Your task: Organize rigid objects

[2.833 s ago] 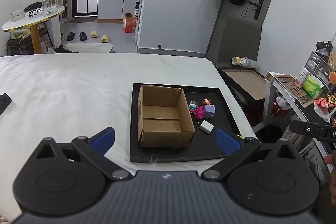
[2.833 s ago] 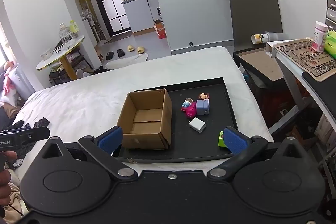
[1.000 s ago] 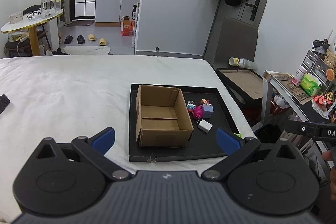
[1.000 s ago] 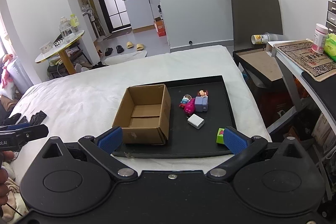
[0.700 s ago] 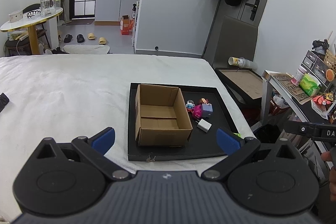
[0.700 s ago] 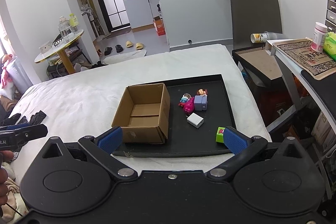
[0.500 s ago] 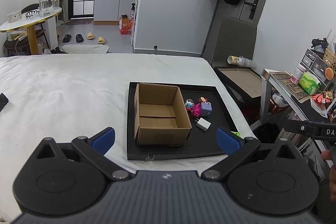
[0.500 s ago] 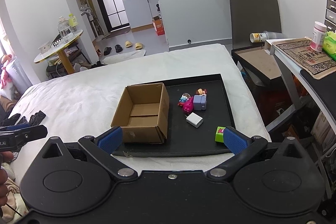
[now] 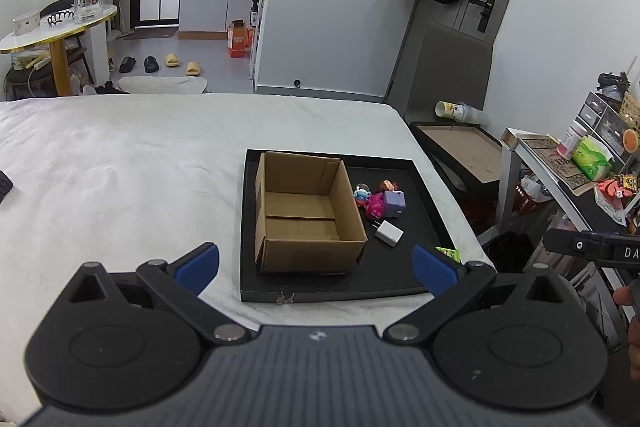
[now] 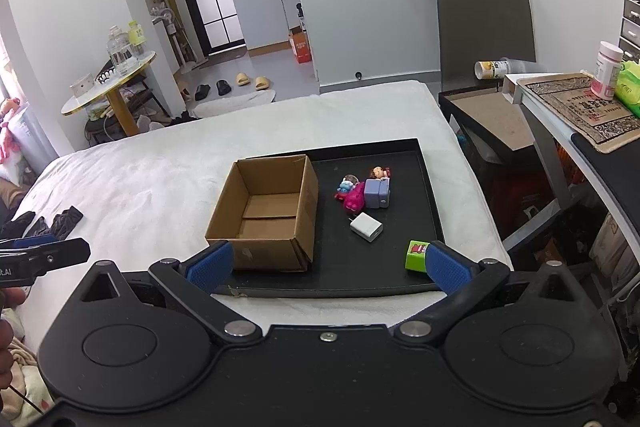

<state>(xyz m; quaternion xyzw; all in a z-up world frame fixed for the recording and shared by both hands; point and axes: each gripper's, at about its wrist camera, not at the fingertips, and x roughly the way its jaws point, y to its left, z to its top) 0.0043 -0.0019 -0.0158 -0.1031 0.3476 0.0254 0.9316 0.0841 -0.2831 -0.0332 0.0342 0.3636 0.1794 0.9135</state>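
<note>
Holding both grippers, left point(image 9: 316, 265) and right point(image 10: 327, 265), wide and empty above the tray point(image 10: 434, 217), I see the box point(image 10: 266, 215) beside toys point(image 10: 366, 193).

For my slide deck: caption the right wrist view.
Open right gripper faces empty cardboard box and toys on black tray.

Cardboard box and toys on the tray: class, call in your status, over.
Left gripper and right gripper open, holding nothing. Cardboard box empty on the black tray. Toys, white charger and green cube loose beside it. Path unobstructed.
</note>
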